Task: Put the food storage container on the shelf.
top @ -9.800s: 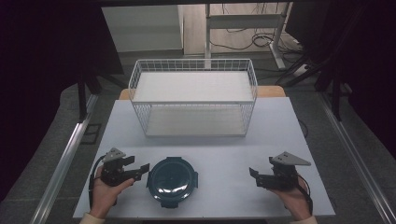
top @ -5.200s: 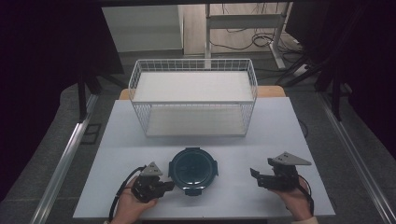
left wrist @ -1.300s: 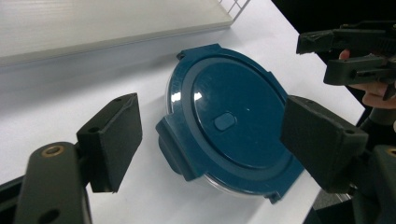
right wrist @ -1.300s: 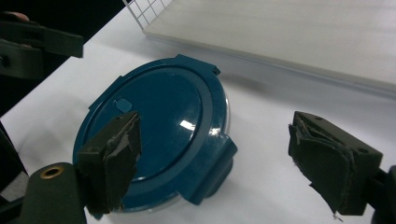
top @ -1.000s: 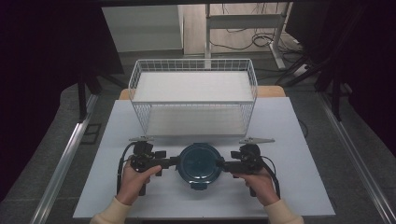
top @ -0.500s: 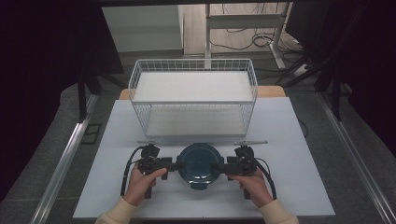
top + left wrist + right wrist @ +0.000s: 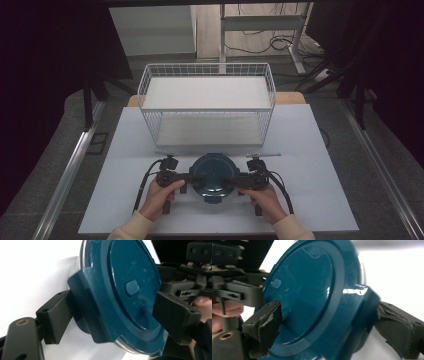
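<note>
Container: round teal lidded container (image 7: 213,174) lay on the white table (image 7: 320,200), near its front edge, between both grippers.
Left gripper (image 7: 112,315): jaws spread wide, clamped on the side latch and lid.
Right gripper (image 7: 327,322): jaws had just been opening, wide around the opposite latch, pads touching.
Risk: uneven grip could tilt or drop it; a latch might spring.
Room: wire basket (image 7: 207,102) stood just behind; open table on both sides.
</note>
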`<state>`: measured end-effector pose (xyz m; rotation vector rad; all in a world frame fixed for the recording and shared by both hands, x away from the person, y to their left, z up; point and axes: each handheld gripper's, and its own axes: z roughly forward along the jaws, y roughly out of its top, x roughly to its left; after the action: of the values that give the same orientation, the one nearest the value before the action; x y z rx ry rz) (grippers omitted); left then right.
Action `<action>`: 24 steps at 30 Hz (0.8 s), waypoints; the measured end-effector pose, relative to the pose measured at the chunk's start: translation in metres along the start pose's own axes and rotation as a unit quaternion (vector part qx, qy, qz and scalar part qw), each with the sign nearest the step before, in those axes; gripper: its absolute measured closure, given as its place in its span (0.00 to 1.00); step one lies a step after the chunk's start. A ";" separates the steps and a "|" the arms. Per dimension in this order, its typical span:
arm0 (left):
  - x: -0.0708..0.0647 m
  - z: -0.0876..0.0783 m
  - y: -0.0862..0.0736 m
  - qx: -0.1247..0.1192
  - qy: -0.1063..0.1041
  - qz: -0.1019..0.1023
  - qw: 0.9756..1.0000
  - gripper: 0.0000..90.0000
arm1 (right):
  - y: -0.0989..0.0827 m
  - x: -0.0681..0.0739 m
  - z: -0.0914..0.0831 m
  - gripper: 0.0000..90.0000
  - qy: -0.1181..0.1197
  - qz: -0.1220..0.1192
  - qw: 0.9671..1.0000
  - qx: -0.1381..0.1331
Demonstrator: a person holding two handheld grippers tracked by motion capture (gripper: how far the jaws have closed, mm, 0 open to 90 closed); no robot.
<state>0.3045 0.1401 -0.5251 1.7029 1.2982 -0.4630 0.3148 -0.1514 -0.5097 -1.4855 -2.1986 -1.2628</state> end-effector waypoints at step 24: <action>-0.010 -0.015 -0.009 -0.019 0.012 0.008 1.000 0.37 | -0.008 -0.003 -0.015 0.34 0.026 0.048 0.998 -0.031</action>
<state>0.2892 0.1468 -0.5139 1.6904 1.3017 -0.4066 0.3054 -0.1654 -0.5057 -1.5436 -2.0470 -1.3348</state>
